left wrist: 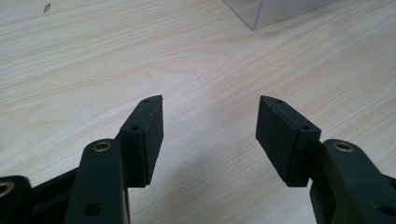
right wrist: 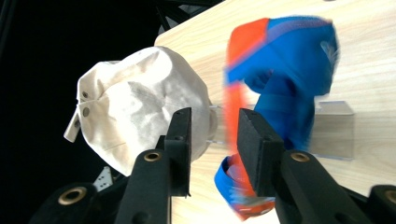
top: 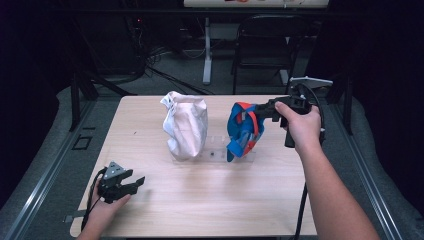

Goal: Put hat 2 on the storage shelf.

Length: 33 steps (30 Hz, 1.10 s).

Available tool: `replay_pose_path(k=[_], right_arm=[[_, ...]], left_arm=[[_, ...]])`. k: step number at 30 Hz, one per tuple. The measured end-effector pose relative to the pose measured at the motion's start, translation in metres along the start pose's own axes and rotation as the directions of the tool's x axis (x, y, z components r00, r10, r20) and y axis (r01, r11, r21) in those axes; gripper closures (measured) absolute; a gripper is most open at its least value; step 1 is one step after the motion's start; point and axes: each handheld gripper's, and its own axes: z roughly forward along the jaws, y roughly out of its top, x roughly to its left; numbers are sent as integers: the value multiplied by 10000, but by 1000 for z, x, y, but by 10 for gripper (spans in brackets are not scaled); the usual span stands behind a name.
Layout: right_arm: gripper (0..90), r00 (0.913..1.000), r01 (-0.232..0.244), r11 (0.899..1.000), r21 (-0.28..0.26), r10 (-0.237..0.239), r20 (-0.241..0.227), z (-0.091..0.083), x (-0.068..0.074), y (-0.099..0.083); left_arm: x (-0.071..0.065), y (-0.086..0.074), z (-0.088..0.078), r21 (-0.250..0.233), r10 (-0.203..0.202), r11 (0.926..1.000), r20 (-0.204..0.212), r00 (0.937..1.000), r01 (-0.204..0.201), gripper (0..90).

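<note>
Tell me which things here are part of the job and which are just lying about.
In the job, likely:
blue and orange cap
white cap
clear stand
right gripper
left gripper

Just about:
black chair
floor cables

— Where is there room to pass?
— The near half of the tabletop (top: 210, 205) lies bare ahead of the left gripper (top: 131, 183).
— What blocks the middle?
— A white cap (top: 184, 126) and a blue cap (top: 243, 131) on a clear stand (top: 216, 154), a narrow gap between them.
</note>
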Motion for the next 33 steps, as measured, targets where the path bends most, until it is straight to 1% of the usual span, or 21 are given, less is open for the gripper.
replay_pose_path(k=[2,3,5,8,9,10,11,12,13,14,15,17,19,20,21,23,25,29,30,33], right_arm=[[604,9998,187,9998,-88,-186,63,-3,0,-1],[589,9992,365,9992,-187,-363,140,-4,0,-2],[573,9971,685,9970,-358,-672,362,-6,1,-4],[528,9923,1106,9931,-380,-1082,609,-9,2,-7],[494,9839,1614,9856,-505,-1567,862,-10,2,-9],[494,9839,1614,9856,-505,-1567,862,-10,2,-9],[480,9791,1828,9812,-620,-1760,1019,-11,3,-11],[466,9720,2120,9747,-709,-2028,1189,-11,2,-12],[459,9668,2304,9702,-755,-2195,1309,-12,3,-13],[458,9634,2412,9670,-822,-2284,1403,-13,3,-14],[456,9604,2512,9651,-744,-2390,1430,-14,2,-15],[456,9602,2521,9645,-787,-2393,1437,-16,1,-17],[458,9578,2559,9639,-729,-2426,1543,-19,-1,-20],[457,9578,2548,9637,-799,-2402,1577,-20,-2,-21],[457,9560,2609,9620,-802,-2459,1603,-21,-3,-22],[457,9575,2571,9623,-886,-2412,1583,-23,-6,-24],[457,9588,2536,9637,-839,-2389,1539,-26,-10,-27],[458,9628,2425,9656,-942,-2276,1456,-28,-15,-32],[458,9624,2411,9668,-852,-2268,1495,-29,-16,-33],[458,9626,2416,9662,-905,-2268,1480,-31,-20,-38]], left_arm=[[0,0,0,1,-12,10000,-10,10000,12,422],[0,0,0,0,-19,10000,-14,10000,19,422],[0,0,0,3,-30,10000,-15,10000,30,422],[1,0,0,46,-42,10000,-40,10000,42,422],[1,-1,1,-60,-55,10000,-72,10000,55,422],[1,-1,0,-36,-60,10000,-70,10000,60,422],[1,-1,0,-41,-72,10000,-72,9999,71,422],[1,-1,0,-40,-72,10000,-74,9999,72,422],[1,-1,0,-35,-71,10000,-75,9999,70,422],[1,-1,0,-45,-83,10000,-80,9999,83,422],[1,-1,0,-42,-78,10000,-86,9999,77,422],[1,-1,0,-48,-86,10000,-75,9999,86,422],[1,-1,0,-72,-114,9999,-86,9999,113,422],[1,-1,0,-79,-109,9999,-74,9999,109,422],[1,-1,0,-73,-107,9999,-76,9999,106,422],[1,-1,1,-80,-120,9999,-81,9999,120,422],[1,-1,1,-82,-132,9999,-88,9999,131,422],[2,-1,1,-83,-134,9999,-107,9999,133,422],[2,-1,0,-54,-98,9999,-111,9999,97,422],[1,-1,0,-87,-153,9998,-100,9998,152,422]])
